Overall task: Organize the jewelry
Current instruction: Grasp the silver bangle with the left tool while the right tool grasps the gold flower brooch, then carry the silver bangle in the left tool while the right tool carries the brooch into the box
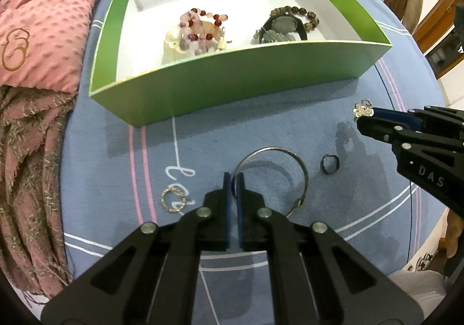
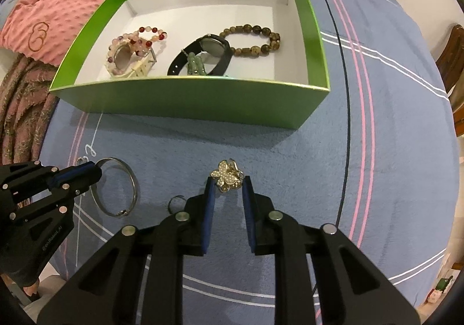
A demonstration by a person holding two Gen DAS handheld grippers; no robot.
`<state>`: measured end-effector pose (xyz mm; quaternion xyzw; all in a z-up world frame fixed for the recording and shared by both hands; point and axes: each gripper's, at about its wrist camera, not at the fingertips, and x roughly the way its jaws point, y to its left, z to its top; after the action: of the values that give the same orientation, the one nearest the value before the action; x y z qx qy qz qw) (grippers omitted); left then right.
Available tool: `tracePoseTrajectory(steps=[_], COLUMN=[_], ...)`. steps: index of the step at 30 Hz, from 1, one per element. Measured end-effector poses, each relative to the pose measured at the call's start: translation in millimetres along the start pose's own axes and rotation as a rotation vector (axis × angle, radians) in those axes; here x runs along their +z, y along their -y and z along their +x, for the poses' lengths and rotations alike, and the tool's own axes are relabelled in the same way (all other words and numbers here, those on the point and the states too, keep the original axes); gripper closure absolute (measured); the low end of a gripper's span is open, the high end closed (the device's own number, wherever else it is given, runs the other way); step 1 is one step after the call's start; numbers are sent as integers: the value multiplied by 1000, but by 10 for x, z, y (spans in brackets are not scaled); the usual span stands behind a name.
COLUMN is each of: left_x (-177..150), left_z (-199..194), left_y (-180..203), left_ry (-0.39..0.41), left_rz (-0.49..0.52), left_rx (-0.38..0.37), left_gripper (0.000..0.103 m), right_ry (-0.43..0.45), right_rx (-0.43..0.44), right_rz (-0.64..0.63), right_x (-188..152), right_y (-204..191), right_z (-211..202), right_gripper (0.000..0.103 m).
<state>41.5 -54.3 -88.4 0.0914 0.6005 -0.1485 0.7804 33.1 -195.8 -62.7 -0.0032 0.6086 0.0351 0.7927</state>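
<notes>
My left tool (image 1: 233, 180) is pinched tight on the rim of a silver bangle (image 1: 278, 171) over the blue bedspread (image 1: 203, 139). My right tool (image 2: 227, 182) clasps a flower-shaped ring (image 2: 227, 177) between narrowed blue pads. The green box (image 2: 185, 101), holding beaded bracelets and watches, sits just beyond.

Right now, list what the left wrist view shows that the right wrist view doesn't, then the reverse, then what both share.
Only the left wrist view: the small gold ring lying whole on the blue blanket.

Only the right wrist view: the flower brooch seen plainly between the right gripper's fingers.

Both: the green box holding bracelets and a watch, the silver bangle pinched by the left gripper, and the dark ring.
</notes>
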Motion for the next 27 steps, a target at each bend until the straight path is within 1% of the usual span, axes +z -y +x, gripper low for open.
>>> tracePoseTrajectory(steps=[7,12,22,25,27], left_x=[-11,-77,-95,-52,26], left_z=[-93,-164,-231,-327,-452], left_y=[0,0,-14,-51,-91], left_ry=[6,15,25,43,72], left_rz=[-2,-9,-11,-20,-30], left_rx=[17,27,29,26,14], left_gripper=[100,100,100,100,100], right_ry=[-4,-4,-2,29,78], right_rx=[3,6,9,19,47], right_rz=[-15,-23,-30,-36,-38], right_x=[-91,-88,-86,-34,52], right_y=[-81,-150,-184,-197,-210], right_z=[-51,-44,-67,-200,-396], right_gripper=[83,83,83,83,83])
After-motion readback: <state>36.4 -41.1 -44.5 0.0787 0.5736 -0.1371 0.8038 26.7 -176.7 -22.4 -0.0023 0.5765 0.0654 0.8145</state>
